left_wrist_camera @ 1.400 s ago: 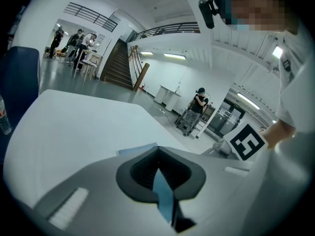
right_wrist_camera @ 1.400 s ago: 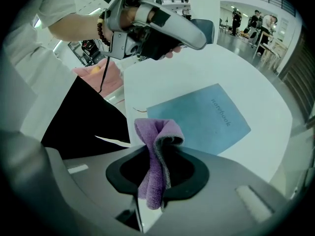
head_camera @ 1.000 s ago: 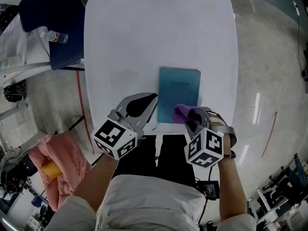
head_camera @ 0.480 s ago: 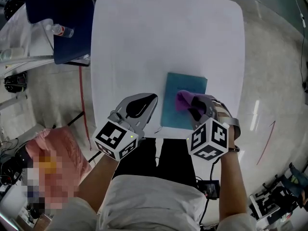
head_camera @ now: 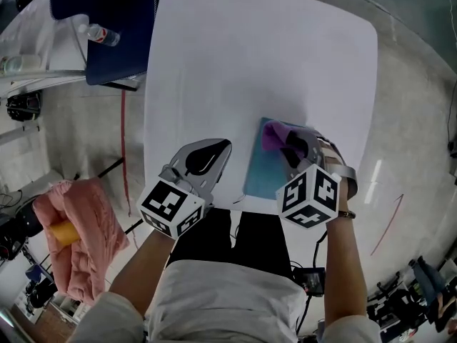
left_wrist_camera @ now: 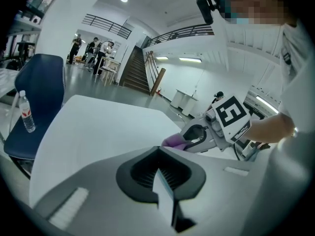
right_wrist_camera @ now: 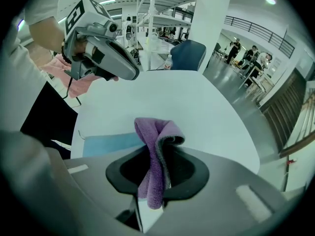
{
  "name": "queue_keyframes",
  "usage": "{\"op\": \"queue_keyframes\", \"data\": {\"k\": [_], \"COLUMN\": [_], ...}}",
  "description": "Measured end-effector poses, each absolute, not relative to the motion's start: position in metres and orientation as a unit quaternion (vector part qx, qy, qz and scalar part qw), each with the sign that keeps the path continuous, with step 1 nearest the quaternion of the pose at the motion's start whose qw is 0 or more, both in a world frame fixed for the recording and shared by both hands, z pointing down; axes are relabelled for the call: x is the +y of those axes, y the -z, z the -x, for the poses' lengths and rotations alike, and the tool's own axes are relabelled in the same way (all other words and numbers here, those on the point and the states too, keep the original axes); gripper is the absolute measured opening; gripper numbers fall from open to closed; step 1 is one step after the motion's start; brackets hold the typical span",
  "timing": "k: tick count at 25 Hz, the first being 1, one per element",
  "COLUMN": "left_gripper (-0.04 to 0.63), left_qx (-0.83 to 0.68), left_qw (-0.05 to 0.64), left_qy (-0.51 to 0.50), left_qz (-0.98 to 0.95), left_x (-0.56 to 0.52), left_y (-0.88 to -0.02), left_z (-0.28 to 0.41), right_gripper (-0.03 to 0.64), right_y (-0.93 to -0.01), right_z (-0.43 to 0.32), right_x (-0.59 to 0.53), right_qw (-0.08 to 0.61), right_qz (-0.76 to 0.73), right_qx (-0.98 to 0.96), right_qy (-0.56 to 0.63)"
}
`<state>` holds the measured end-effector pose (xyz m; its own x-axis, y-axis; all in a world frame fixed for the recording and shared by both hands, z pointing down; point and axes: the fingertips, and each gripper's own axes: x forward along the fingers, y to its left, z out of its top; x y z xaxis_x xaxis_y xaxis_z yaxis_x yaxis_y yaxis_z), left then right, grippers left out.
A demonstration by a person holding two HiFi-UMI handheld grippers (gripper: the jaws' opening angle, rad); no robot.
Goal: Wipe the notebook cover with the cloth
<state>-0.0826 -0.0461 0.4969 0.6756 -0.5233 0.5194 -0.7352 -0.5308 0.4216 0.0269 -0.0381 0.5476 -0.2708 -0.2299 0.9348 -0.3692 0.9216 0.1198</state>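
- The left tongs (head_camera: pixel 218 148) (left_wrist_camera: pixel 165 193) sat over the desk's (head_camera: pixel 250 48) near edge, just left of the notebook (head_camera: pixel 265 171). Their two halves were pressed together with nothing between them.
- The right tongs (head_camera: pixel 287 147) (right_wrist_camera: pixel 151 183) were clamped on a folded purple cloth (head_camera: pixel 273 135) (right_wrist_camera: pixel 156 146). The fold stood up out of the dark mouth, and a loose tail hung back between the halves.
- The teal notebook lay flat and closed by the desk's near right corner, its near side close to the near edge. In the right gripper view a strip of its cover (right_wrist_camera: pixel 109 144) showed just beyond the tongs.
- The cloth was over the far left part of the cover. It seemed to rest on it, though the contact itself was hidden by the tongs.
- From the left gripper view the cloth (left_wrist_camera: pixel 173 141) poked out of the right tongs, low over the desk (left_wrist_camera: pixel 98 127).
- Past the notebook the white desk top (right_wrist_camera: pixel 172 102) ran bare to its far edge.
- Off the far left corner stood a dark blue chair (head_camera: pixel 107 20) (left_wrist_camera: pixel 35 95) with a clear plastic bottle (head_camera: pixel 100 34) (left_wrist_camera: pixel 25 114) on its seat.
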Motion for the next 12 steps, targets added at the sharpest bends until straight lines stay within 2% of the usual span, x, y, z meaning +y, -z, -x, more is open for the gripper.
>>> {"op": "queue_keyframes", "data": {"k": [12], "left_gripper": [0.0], "left_qx": [-0.387], "left_qw": [0.327], "left_qy": [-0.164], "left_qz": [-0.846], "left_x": [-0.053], "left_y": [-0.499], "left_z": [0.099], "right_gripper": [0.107], "right_y": [-0.578], "right_z": [-0.02], "right_x": [-0.047], "right_qw": [0.605], "right_qz": [-0.164], "right_qx": [-0.776], "right_qy": [-0.062]}}
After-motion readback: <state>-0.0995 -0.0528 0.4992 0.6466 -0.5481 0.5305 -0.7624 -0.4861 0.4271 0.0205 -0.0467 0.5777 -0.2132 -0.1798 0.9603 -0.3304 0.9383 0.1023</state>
